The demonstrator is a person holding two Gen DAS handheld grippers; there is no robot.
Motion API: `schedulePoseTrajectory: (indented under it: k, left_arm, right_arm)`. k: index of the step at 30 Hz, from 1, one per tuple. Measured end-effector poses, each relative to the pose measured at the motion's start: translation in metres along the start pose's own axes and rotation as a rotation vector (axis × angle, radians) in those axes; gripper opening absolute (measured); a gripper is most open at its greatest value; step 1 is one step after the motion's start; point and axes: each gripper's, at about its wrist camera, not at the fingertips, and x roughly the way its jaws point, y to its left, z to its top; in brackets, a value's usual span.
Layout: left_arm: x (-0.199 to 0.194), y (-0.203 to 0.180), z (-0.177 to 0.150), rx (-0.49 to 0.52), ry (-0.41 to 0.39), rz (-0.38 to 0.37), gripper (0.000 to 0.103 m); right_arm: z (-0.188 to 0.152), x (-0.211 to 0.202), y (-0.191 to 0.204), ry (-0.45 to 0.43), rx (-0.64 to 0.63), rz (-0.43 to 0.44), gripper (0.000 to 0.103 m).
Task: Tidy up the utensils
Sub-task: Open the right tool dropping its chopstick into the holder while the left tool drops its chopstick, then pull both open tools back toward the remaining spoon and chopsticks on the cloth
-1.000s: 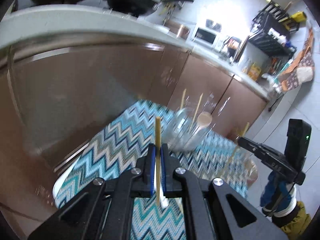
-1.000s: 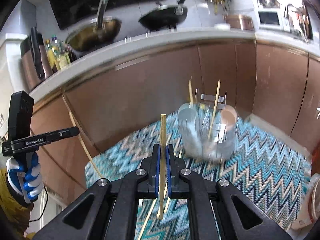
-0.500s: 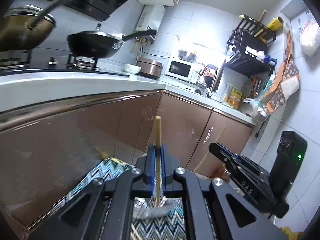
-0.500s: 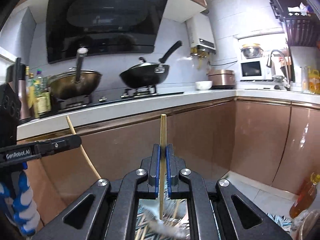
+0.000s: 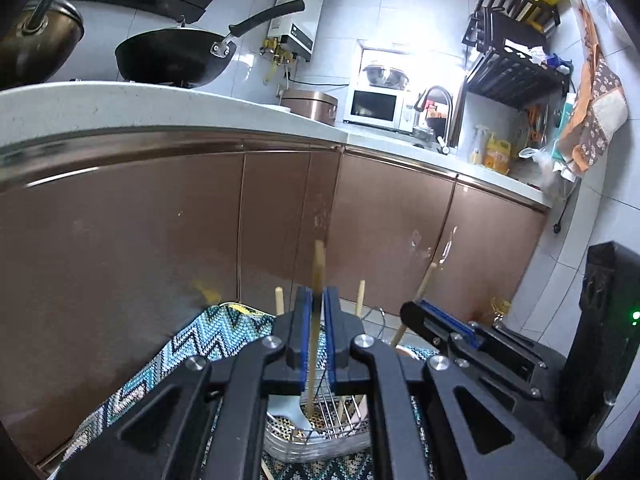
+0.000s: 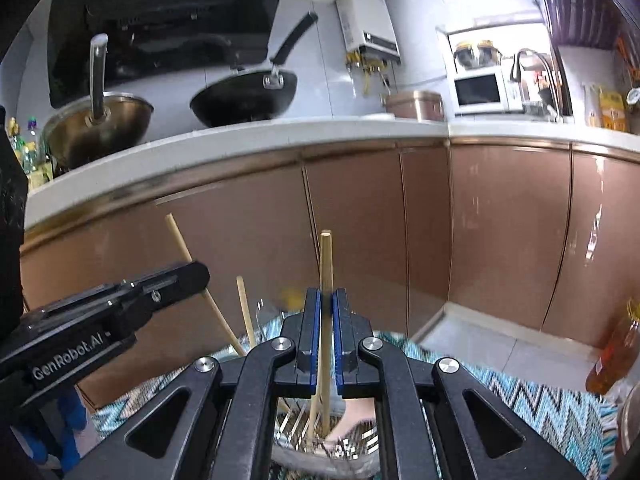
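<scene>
My left gripper (image 5: pixel 315 300) is shut on a wooden chopstick (image 5: pixel 319 268), held upright with its lower end inside the wire utensil holder (image 5: pixel 332 416) just below. My right gripper (image 6: pixel 326 300) is shut on another wooden chopstick (image 6: pixel 325 260), also upright, its lower end in the same holder (image 6: pixel 316 424). Each gripper shows in the other's view: the right one (image 5: pixel 416 312) beside the left, the left one (image 6: pixel 196 272) with its chopstick (image 6: pixel 182 240). Other chopsticks (image 5: pixel 279 300) and a spoon (image 6: pixel 352 412) stand in the holder.
The holder stands on a blue zigzag cloth (image 5: pixel 200 340) close to brown kitchen cabinets (image 5: pixel 160 240). The white countertop (image 5: pixel 160 108) above carries a black wok (image 5: pixel 168 56), a pot (image 6: pixel 96 128) and a microwave (image 5: pixel 374 106). An oil bottle (image 6: pixel 616 356) stands at the right.
Both grippers have tilted back down and come over the holder; the lower ends of their chopsticks now reach into it. Half a second ago the holder was barely in view.
</scene>
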Motion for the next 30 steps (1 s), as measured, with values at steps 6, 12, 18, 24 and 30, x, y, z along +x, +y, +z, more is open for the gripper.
schedulePoseTrajectory:
  k: [6, 12, 18, 24, 30]
  left_arm:
    - [-0.045, 0.017, 0.013, -0.025, -0.053, -0.009, 0.045]
    - [-0.107, 0.032, 0.026, 0.019, -0.074, 0.026, 0.051]
    - [-0.172, 0.055, 0.020, 0.042, -0.044, 0.077, 0.054]
    - [-0.212, 0.079, 0.001, -0.002, -0.002, 0.109, 0.054]
    - [-0.241, 0.101, -0.020, -0.067, 0.022, 0.119, 0.054]
  right_arm:
    - [0.004, -0.017, 0.002, -0.007, -0.002, -0.007, 0.033]
    - [0.016, -0.050, 0.013, -0.025, -0.019, -0.021, 0.039]
    - [0.022, -0.096, 0.029, -0.034, -0.043, -0.023, 0.044]
    - [0.017, -0.131, 0.056, -0.008, -0.096, 0.000, 0.044]
    - [0.004, -0.157, 0.070, 0.026, -0.118, 0.012, 0.044]
